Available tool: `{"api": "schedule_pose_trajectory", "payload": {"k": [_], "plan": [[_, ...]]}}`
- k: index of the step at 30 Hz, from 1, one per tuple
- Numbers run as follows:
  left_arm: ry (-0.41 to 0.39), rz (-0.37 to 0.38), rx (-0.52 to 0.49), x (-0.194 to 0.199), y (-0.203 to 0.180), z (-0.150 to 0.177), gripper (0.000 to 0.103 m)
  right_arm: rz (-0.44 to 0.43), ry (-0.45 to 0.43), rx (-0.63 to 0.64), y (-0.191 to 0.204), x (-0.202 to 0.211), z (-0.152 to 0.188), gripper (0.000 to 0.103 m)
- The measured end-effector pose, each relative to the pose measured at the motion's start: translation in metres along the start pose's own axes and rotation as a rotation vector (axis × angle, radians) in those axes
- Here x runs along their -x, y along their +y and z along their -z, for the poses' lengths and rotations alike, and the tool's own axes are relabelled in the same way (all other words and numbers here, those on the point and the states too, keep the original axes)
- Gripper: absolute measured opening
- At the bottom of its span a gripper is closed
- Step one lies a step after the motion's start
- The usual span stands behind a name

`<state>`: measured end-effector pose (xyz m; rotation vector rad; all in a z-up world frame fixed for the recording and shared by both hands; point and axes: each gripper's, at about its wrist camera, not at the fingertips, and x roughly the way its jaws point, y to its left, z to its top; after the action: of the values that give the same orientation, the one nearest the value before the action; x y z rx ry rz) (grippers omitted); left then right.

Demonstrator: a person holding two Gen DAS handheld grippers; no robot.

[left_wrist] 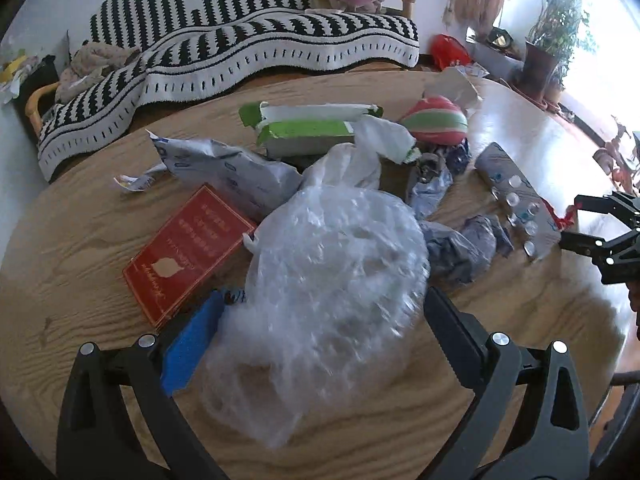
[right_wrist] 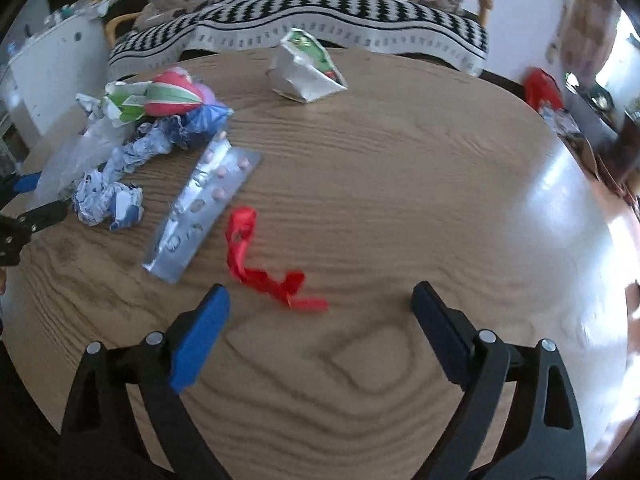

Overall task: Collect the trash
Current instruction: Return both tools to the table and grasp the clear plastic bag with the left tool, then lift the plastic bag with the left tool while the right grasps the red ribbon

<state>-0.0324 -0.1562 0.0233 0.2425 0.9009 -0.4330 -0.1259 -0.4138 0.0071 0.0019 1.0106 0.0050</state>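
Note:
A crumpled clear plastic bag [left_wrist: 332, 280] lies on the round wooden table [left_wrist: 80, 280], between the wide-apart fingers of my left gripper [left_wrist: 326, 300], which is open. Behind it sit a red booklet [left_wrist: 188, 248], a grey mailer bag [left_wrist: 228, 168], a green-and-white carton [left_wrist: 308, 128] and crumpled blue-grey paper [left_wrist: 460, 248]. My right gripper [right_wrist: 320, 290] stands open just above the table, with a red ribbon scrap [right_wrist: 256, 264] right in front of its fingertips. A silver blister pack [right_wrist: 204, 200] lies left of the ribbon.
A red-and-green striped wrapper [right_wrist: 172, 98] and crumpled printed paper [right_wrist: 108, 200] lie at the left. A torn white carton [right_wrist: 304, 68] sits at the far edge. A sofa with a black-and-white striped blanket [left_wrist: 260, 40] stands behind the table. Bare wood [right_wrist: 440, 180] spreads to the right.

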Motion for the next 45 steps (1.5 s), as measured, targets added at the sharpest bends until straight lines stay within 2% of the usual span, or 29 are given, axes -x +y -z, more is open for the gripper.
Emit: {"api": "schedule_pose_trajectory", "payload": {"k": [3,4,5,6,7,8,9,10,12,16,26,31,39,45], "plan": [[-0.011,0.023,0.009,-0.001,-0.002,-0.003,0.097,-0.008,-0.004,0.014,0.001,-0.001,-0.003,0.091],[-0.015,0.037,0.003,0.000,-0.003,-0.003,0.092,-0.010,-0.006,0.015,0.002,0.000,-0.003,0.088],[-0.015,0.059,-0.002,0.000,-0.004,-0.003,0.082,-0.015,-0.012,0.018,0.005,0.002,-0.004,0.083],[0.001,0.073,0.000,-0.002,-0.005,-0.003,0.050,-0.019,-0.020,0.026,0.009,0.003,-0.007,0.064],[0.029,0.090,0.016,-0.007,-0.003,-0.002,0.042,-0.020,-0.028,0.033,0.014,0.004,-0.008,0.027],[0.030,0.115,0.034,-0.007,0.000,-0.002,0.041,-0.020,-0.026,0.037,0.017,0.006,-0.009,0.021],[0.034,0.126,0.047,-0.006,0.002,-0.002,0.033,-0.027,-0.028,0.036,0.021,0.006,-0.009,0.010],[0.029,0.141,0.064,-0.004,0.004,-0.003,0.026,-0.020,-0.034,0.033,0.023,0.006,-0.008,0.010],[0.011,0.175,0.103,0.004,0.008,-0.003,0.022,-0.026,-0.050,0.010,0.022,0.008,-0.006,0.010],[-0.013,0.182,0.107,0.014,0.007,-0.004,0.022,-0.027,-0.101,-0.060,0.016,0.021,-0.004,0.010],[-0.032,0.208,0.145,0.025,0.020,-0.004,0.022,-0.011,-0.127,-0.075,0.016,0.041,-0.003,0.010],[-0.050,0.263,0.190,0.032,0.035,0.000,0.022,-0.002,-0.132,-0.062,0.030,0.044,0.001,0.010],[-0.027,0.244,0.180,0.030,0.041,0.007,0.022,-0.013,-0.113,-0.080,0.037,0.038,0.006,0.010],[-0.035,0.208,0.178,0.034,0.046,0.008,0.029,-0.009,-0.106,-0.075,0.041,0.037,0.005,0.010]]}}
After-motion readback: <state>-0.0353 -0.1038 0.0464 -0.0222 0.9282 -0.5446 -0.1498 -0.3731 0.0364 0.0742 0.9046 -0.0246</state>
